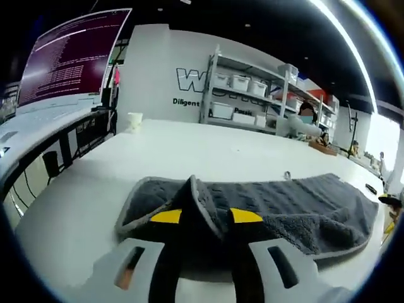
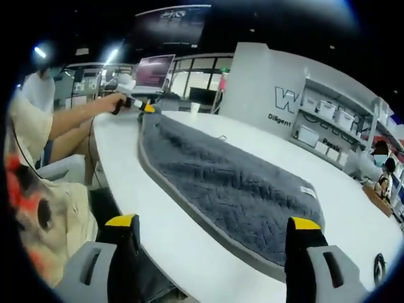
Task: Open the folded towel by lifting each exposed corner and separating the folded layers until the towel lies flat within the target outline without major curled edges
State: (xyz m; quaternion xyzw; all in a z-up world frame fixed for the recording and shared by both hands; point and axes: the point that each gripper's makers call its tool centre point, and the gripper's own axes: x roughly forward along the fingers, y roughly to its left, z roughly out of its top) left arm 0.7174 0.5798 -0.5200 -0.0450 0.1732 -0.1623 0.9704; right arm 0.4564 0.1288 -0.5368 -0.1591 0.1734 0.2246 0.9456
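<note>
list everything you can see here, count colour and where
towel: one, dark grey with a lighter grey border, spread along the white table; one edge pinched up into a ridge in the left gripper
table: one, white, long, under the towel
cup: one, white, far end of the table in the left gripper view
shelving: one unit, grey, holding white bins, against the white wall
screen: one, dark with text lines, upper left of the left gripper view
left gripper: one, black jaws with yellow tips, shut on the towel's edge
right gripper: one, black jaws with yellow tips, open near the towel's other end
hand: one, holding the left gripper, seen in the right gripper view
</note>
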